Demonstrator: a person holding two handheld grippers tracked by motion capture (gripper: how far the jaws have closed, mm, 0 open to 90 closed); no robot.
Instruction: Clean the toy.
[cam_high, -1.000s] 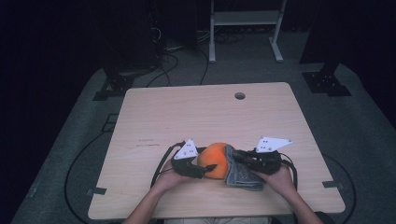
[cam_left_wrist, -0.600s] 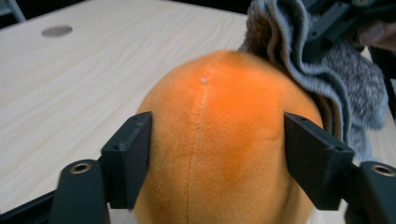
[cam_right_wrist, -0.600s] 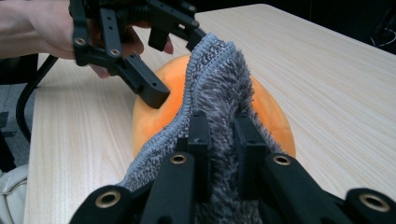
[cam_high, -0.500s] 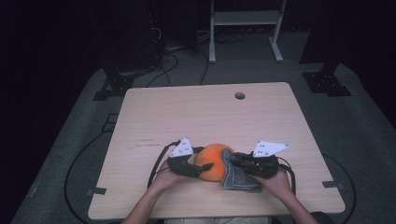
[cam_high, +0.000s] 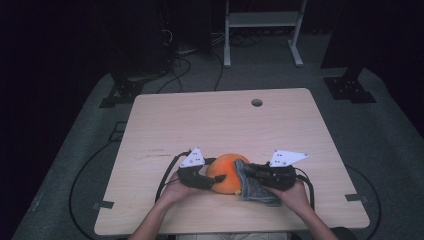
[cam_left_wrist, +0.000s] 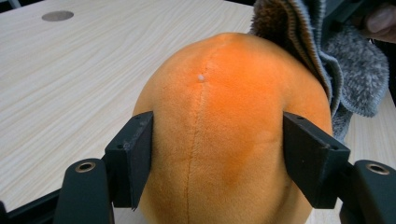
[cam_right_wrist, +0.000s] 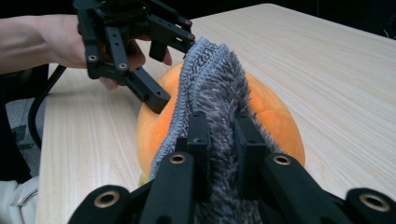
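In the lower middle of the high view, near the front edge of the wooden table (cam_high: 220, 120), an orange plush ball (cam_high: 226, 172) sits between the two grippers. The left gripper (cam_left_wrist: 217, 158) has its jaws clamped on the ball's two flanks, pressing into the soft fabric, as the left gripper view shows in the centre of the frame. The right gripper (cam_right_wrist: 219, 135) has its jaws pinched narrowly on a fold of a grey fuzzy cloth (cam_right_wrist: 215, 93), and that cloth lies draped up and over the side of the ball, its ribbed edge reaching toward the upper centre of the right gripper view. In the high view the cloth (cam_high: 252, 185) covers the ball's right side and trails down onto the table just right of it. The work looks like wiping or wrapping the ball with the cloth, and it seems partway: the ball is steadied and the cloth is on it, yet most of the orange surface is bare, so the rest of the ball is left to cover.
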